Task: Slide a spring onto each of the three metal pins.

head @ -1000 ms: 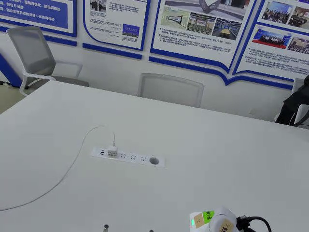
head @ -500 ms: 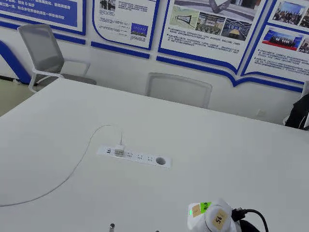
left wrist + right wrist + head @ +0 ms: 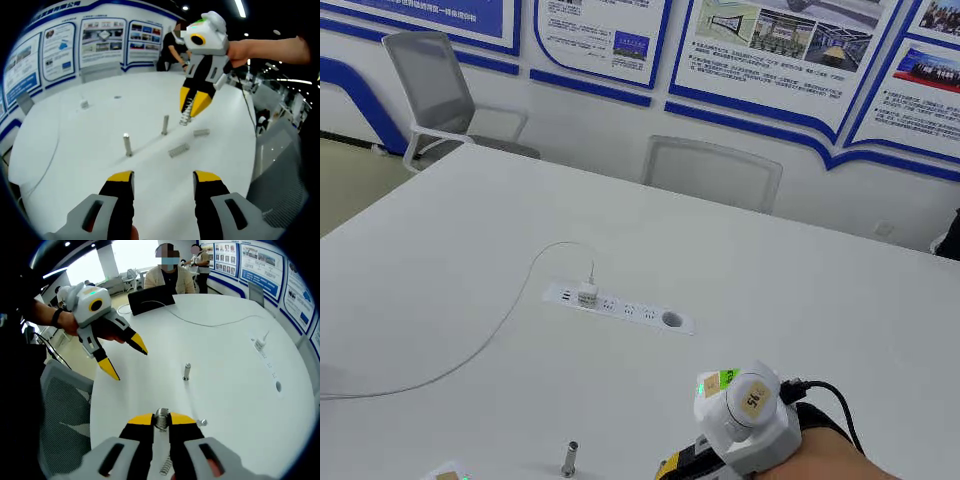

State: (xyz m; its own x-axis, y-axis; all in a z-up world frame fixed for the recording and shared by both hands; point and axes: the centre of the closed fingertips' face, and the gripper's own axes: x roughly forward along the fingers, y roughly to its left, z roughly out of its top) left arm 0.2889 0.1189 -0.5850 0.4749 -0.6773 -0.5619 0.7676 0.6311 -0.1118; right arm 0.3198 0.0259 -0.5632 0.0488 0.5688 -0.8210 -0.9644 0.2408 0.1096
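The fingers of my right gripper [image 3: 161, 420] are clamped on a spring [image 3: 186, 113], pinched by its side near one end, so most of the coil hangs free past the tips. The fingers of my left gripper [image 3: 162, 176] stand apart with nothing between them. I judge the spring to be very light, thin-wired and bouncy. Squeezed hard, it would flatten or shoot out of the fingers, and smooth metal held this lightly may swivel. The present hold seems right, since it leaves the open lower end free to take a pin. Two loose springs [image 3: 179, 150] [image 3: 201, 132] lie flat on the white tabletop [image 3: 770, 290] and would want the same side pinch close to one end. The left gripper view gives me the side-on picture. It shows the held spring hanging near the top of the far pin [image 3: 165, 124], the near pin [image 3: 127, 144] upright closer to me, and both pins bare. The right gripper view looks straight down the coil, so I see only its end ring. It cannot tell me how the spring hangs, but it does show an upright pin ahead. The head view cuts off the right fingers at its lower edge and shows one pin there. It also shows a power strip [image 3: 618, 308] and a cable [image 3: 490, 340], well apart from the work.
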